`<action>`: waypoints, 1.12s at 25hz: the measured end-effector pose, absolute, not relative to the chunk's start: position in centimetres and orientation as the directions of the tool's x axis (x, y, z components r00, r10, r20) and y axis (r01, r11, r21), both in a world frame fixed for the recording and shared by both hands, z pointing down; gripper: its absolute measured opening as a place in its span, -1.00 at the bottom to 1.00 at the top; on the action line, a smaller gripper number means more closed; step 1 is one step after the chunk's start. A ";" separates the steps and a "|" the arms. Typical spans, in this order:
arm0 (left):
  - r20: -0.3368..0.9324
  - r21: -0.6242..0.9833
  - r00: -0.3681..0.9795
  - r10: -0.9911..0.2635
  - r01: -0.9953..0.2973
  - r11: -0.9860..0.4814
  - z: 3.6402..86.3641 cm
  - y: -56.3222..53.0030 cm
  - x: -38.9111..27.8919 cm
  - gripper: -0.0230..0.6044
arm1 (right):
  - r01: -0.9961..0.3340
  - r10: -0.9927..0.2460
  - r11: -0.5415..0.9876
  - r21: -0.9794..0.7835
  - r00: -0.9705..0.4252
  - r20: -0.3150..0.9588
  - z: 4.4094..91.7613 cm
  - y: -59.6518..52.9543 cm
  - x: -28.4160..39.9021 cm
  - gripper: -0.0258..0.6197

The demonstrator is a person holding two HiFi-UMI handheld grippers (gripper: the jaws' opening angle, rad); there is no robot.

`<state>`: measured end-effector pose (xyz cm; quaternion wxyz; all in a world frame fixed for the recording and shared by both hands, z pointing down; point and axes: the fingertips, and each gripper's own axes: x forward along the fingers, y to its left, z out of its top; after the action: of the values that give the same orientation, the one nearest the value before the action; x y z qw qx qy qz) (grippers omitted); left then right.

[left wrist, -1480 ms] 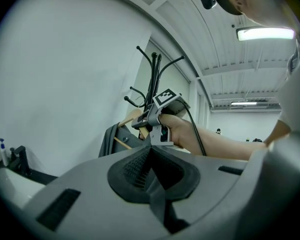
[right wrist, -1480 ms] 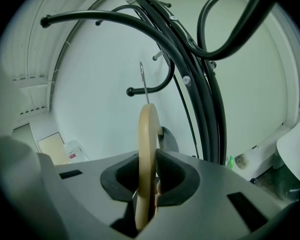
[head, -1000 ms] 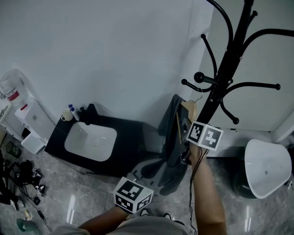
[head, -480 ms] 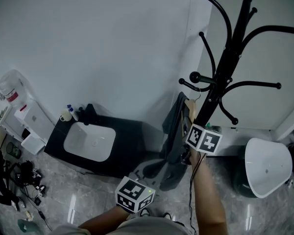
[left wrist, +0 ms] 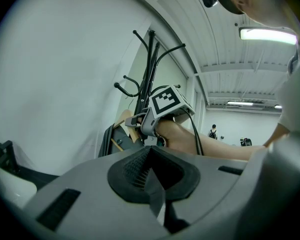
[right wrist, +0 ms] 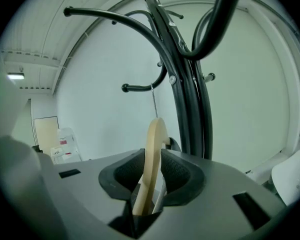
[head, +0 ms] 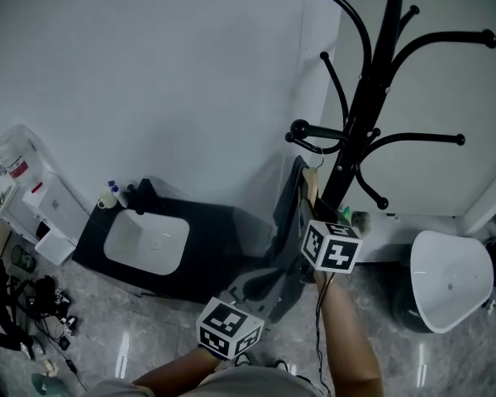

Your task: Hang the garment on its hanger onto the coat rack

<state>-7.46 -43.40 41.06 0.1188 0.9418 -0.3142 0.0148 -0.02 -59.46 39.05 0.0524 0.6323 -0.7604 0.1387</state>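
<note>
The garment (head: 288, 222), a dark grey thing, hangs off its wooden hanger (right wrist: 153, 154) right up against the pole of the coat rack (head: 372, 81), well clear of the floor. Compared with a second ago the whole bundle has come up and in. The hanger's wire hook (head: 312, 150) used to sit a bit below and beside the low ball-tipped peg (head: 314, 131), and now it's right at that peg. In the right gripper view the wire runs straight up from the hanger to the peg arm, so my guess is the hook is either just going over it or already on. I honestly can't tell if it's seated yet. The right tool (right wrist: 152, 173) is clamped narrow on the hanger's wooden neck, so it's carrying all the weight. The left tool (left wrist: 151, 173) hangs low near the person's body with its jaws together and nothing in them, just watching the other arm. If the hook really is over the peg, what's left is lowering a touch and letting go.
</note>
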 end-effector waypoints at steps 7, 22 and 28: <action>0.105 0.212 0.800 -0.590 -0.598 -0.773 40.9 -43.0 -5.3 -0.91 | -0.976 -0.959 0.196 -0.099 -0.211 0.187 37.1 -57.3 0.7 -0.67; 0.103 0.192 0.774 -0.624 -0.631 -0.751 39.9 -40.7 -1.5 -0.91 | -0.914 -0.911 0.369 -0.167 -0.392 0.131 37.2 -47.1 2.0 -0.86; 0.100 0.184 0.756 -0.647 -0.653 -0.735 39.4 -39.7 -0.4 -0.91 | -0.894 -0.892 0.405 -0.190 -0.432 0.134 37.8 -44.0 2.8 -0.87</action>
<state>-0.37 -39.70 39.37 0.1041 0.9313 -0.3487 0.0145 2.83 -44.02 37.84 0.0055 0.5328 -0.8381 0.1166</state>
